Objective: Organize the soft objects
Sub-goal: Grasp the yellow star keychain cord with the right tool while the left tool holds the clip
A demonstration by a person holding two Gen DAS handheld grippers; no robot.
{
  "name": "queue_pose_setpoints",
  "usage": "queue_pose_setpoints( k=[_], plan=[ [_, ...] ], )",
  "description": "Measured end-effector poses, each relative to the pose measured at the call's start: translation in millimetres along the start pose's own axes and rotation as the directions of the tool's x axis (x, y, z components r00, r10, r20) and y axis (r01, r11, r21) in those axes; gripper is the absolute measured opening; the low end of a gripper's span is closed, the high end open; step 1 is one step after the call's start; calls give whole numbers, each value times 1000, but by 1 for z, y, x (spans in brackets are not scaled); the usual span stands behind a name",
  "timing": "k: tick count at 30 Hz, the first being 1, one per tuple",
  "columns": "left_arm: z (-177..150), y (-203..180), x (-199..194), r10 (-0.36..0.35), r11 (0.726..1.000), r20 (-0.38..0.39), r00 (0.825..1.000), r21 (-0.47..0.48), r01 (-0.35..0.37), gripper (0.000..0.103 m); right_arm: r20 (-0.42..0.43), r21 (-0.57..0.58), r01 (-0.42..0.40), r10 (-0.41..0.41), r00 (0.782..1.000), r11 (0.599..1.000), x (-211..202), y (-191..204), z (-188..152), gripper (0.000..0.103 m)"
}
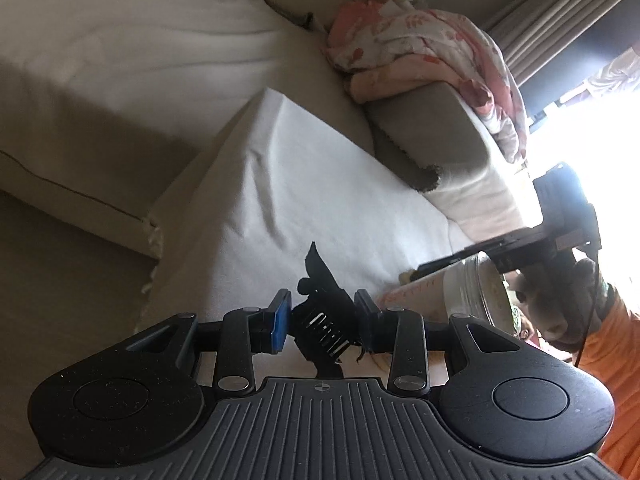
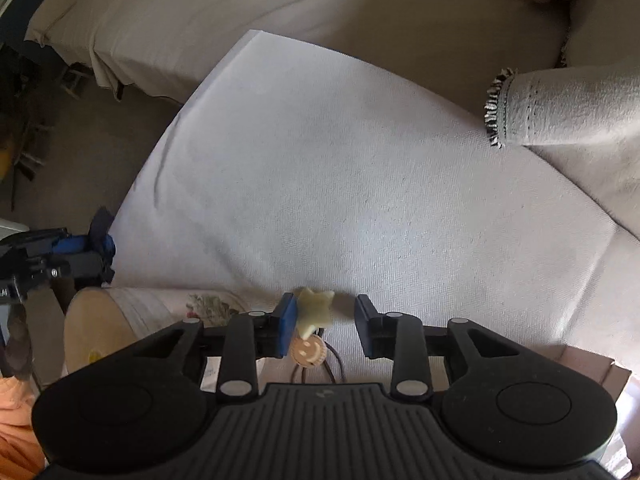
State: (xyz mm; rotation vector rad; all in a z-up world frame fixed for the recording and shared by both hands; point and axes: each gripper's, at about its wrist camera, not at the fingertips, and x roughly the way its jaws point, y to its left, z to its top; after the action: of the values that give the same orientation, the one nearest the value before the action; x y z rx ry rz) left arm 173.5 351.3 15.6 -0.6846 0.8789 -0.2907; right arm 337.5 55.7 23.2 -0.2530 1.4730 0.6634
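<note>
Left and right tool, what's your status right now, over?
Left tool shut on black hair clip. Right tool open, star charm against one pad. White sheet ahead, nothing in the way.

Beige sofa (image 1: 100, 92) at 10 o'clock; white-draped surface (image 2: 340, 184) at centre; grey cushion (image 1: 432, 128) at 2 o'clock; curtain (image 1: 560, 12) beside overexposed window (image 1: 592, 168) at 3 o'clock.

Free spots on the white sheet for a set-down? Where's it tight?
Bare: the white sheet, from its far corner to the fringed cushion. Tight: the near edge, with the star piece and smiley charm between the right gripper pads, the round tin, and the left gripper clamping a black item.
</note>
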Motion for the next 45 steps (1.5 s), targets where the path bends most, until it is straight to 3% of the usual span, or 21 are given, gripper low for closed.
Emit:
queue_pose_setpoints(
  k=[3,8,13,15,16,17,19,27,33,37,40,43,44,45],
  plan=[
    [0,-6,4,-10,1000,-7,1000,4,10,39,25,7,11,-11,1000,1000,-1,3,-5,27],
    [0,-17,6,-6,999,-14,1000,31,6,39,79,18,2,-4,997,1000,-13,0,-12,0],
    [-2,-21,3,3,1000,-7,1000,30,-3,39,143,11,14,-15,990,1000,-37,-2,-21,0],
    [-3,-22,4,-1,1000,-11,1000,25,1,39,139,-76,45,-35,990,996,-41,8,-25,2],
    [-4,-22,5,-2,1000,-13,1000,23,3,39,133,-109,61,-46,990,992,-42,12,-28,9],
    [-4,-22,6,-4,1000,-14,1000,19,4,39,118,-136,67,-51,992,988,-41,15,-30,27],
    [-5,-22,8,-12,1000,-21,1000,6,12,39,104,-164,91,-74,992,982,-35,21,-31,50],
    [-10,-16,9,-20,1000,-35,999,-8,20,39,76,-281,107,-89,993,954,-25,44,-25,51],
    [-16,-3,12,-13,999,-42,999,-36,11,39,70,-447,198,-186,980,873,-19,61,-49,50],
    [-17,0,15,-29,998,-39,999,-51,27,39,50,-464,200,-200,979,863,3,65,-44,41],
    [-19,-2,15,-36,999,-51,998,-39,34,39,49,-440,183,-180,982,879,11,60,-36,38],
    [-21,-3,14,-29,999,-60,998,-24,28,39,52,-394,181,-175,983,901,9,52,-33,24],
    [-21,-3,14,-26,999,-62,998,-20,25,39,42,-373,167,-164,986,913,7,49,-34,14],
    [-22,-3,14,-22,1000,-61,998,-21,21,39,39,-358,166,-163,986,919,5,48,-36,13]
  ],
)
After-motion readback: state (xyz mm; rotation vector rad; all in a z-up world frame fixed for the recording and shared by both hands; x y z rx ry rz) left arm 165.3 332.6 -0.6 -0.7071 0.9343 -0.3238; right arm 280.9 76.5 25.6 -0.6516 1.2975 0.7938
